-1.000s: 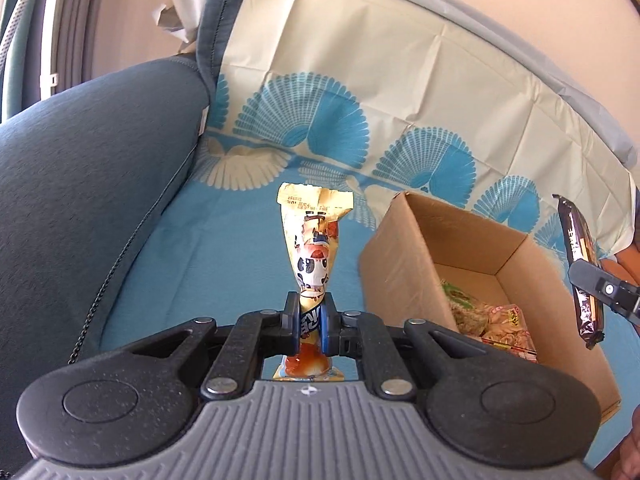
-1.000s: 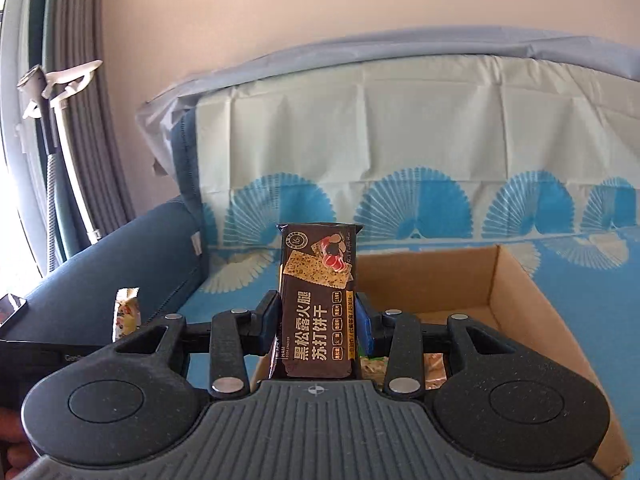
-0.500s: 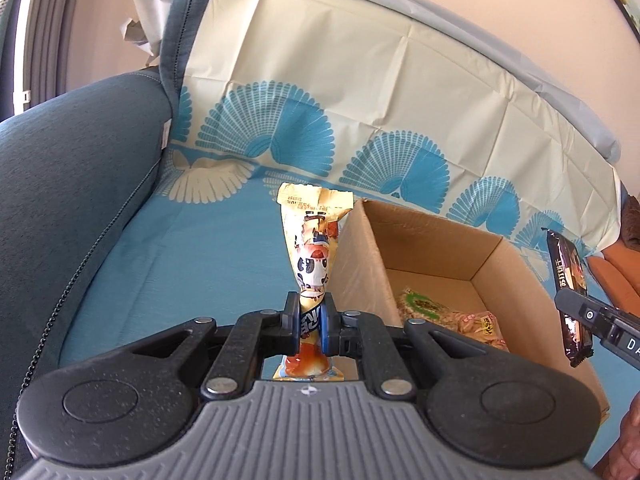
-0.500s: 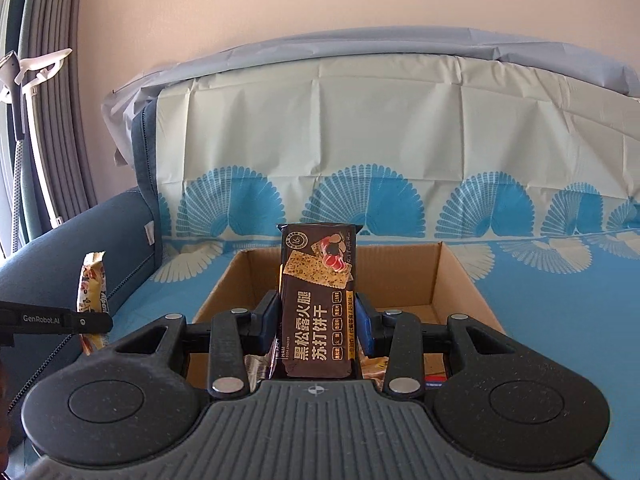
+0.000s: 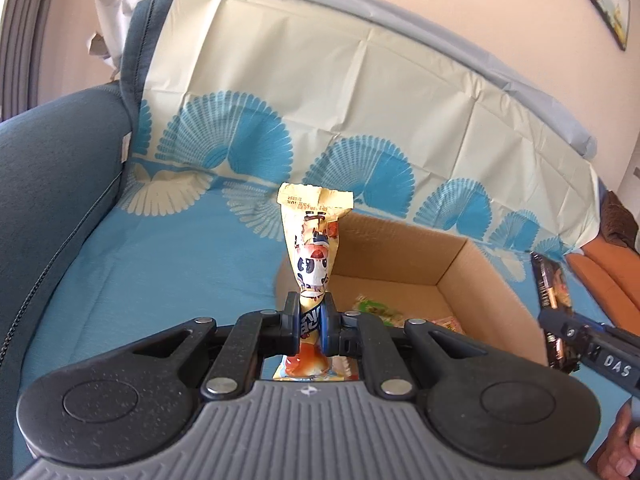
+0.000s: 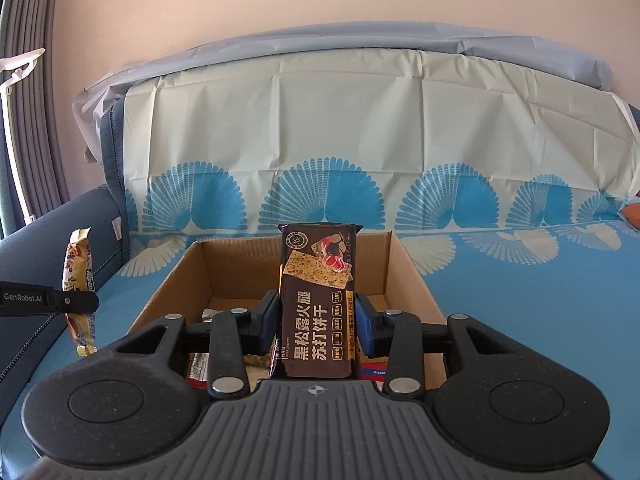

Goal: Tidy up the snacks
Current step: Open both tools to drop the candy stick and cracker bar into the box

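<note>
My left gripper [image 5: 311, 318] is shut on a slim yellow snack packet with a cartoon cow [image 5: 314, 248], held upright just left of an open cardboard box [image 5: 472, 264]. In the right wrist view the same yellow packet [image 6: 80, 280] hangs left of the box [image 6: 172, 280]. My right gripper [image 6: 318, 322] is shut on a dark brown cracker packet [image 6: 318, 300], upright over the box's near side. That dark packet [image 5: 554, 300] shows at the right edge of the left wrist view. Several snack packs [image 5: 380, 308] lie in the box.
The box sits on a sofa seat covered by a blue and cream fan-pattern sheet [image 5: 160, 260]. A dark blue armrest [image 5: 48, 184] rises at the left. An orange cushion [image 5: 600, 280] lies at the far right. A hand [image 5: 624, 452] shows at the lower right corner.
Both grippers have swung towards the box with their packets; the box now sits centred under the right gripper and nearer the left one. Both grips are unchanged.
</note>
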Action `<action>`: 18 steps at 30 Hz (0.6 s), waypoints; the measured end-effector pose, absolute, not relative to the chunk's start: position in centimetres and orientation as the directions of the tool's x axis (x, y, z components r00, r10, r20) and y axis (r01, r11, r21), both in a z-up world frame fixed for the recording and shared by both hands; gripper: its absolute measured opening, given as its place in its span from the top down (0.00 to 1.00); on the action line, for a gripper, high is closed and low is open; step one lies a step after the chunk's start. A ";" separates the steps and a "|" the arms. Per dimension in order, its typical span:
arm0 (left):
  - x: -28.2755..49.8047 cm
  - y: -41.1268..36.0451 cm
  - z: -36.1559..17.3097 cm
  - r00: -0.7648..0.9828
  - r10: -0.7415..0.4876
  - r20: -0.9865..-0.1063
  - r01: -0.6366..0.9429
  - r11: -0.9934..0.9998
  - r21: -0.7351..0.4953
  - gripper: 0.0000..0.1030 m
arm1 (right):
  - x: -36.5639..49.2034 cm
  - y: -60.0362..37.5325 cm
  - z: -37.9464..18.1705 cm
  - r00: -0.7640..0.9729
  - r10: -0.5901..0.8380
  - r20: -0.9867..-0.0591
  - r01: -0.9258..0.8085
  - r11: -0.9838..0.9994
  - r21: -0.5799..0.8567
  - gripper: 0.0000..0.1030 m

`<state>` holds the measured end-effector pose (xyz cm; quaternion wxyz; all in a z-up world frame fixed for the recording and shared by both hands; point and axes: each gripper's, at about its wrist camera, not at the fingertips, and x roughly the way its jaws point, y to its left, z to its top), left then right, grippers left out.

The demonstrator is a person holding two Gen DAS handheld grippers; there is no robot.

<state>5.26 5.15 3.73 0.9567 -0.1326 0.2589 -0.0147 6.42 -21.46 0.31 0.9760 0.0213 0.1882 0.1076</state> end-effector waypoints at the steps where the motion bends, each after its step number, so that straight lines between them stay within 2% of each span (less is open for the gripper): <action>1: 5.1 4.9 3.9 0.873 -0.108 -0.475 -0.026 0.963 -0.267 0.91 | 6.4 -21.6 0.3 0.907 0.214 -0.362 -0.198 0.977 0.081 0.60; 6: 4.2 1.9 5.2 0.898 -0.229 -0.377 0.136 0.957 -0.256 0.90 | 6.4 -21.9 0.2 0.911 0.193 -0.363 -0.177 0.981 0.077 0.60; 8: 4.1 0.4 5.1 0.870 -0.315 -0.380 0.237 0.942 -0.239 0.88 | 6.5 -21.9 0.1 0.912 0.178 -0.369 -0.164 0.984 0.071 0.59; 9: 3.9 -0.4 5.0 0.867 -0.317 -0.384 0.252 0.944 -0.211 0.83 | 6.7 -21.8 0.0 0.911 0.171 -0.376 -0.157 0.985 0.067 0.46; 10: 3.8 -0.8 4.9 0.869 -0.307 -0.388 0.249 0.949 -0.193 0.60 | 6.7 -21.7 0.0 0.911 0.159 -0.380 -0.146 0.987 0.062 0.36; 11: 3.8 -0.9 4.8 0.871 -0.302 -0.388 0.242 0.950 -0.196 0.47 | 6.7 -21.7 0.0 0.917 0.142 -0.374 -0.130 0.990 0.058 0.22; 12: 3.9 -0.6 4.7 0.872 -0.300 -0.386 0.232 0.949 -0.214 0.45 | 6.6 -21.7 0.1 0.922 0.132 -0.364 -0.120 0.991 0.055 0.17; 15: 4.2 0.6 4.5 0.875 -0.276 -0.397 0.183 0.949 -0.257 0.43 | 6.7 -21.7 0.2 0.923 0.121 -0.364 -0.104 0.992 0.066 0.12; 18: 4.1 1.2 4.4 0.879 -0.256 -0.403 0.159 0.952 -0.260 0.34 | 6.8 -21.9 0.1 0.920 0.117 -0.375 -0.091 0.992 0.086 0.05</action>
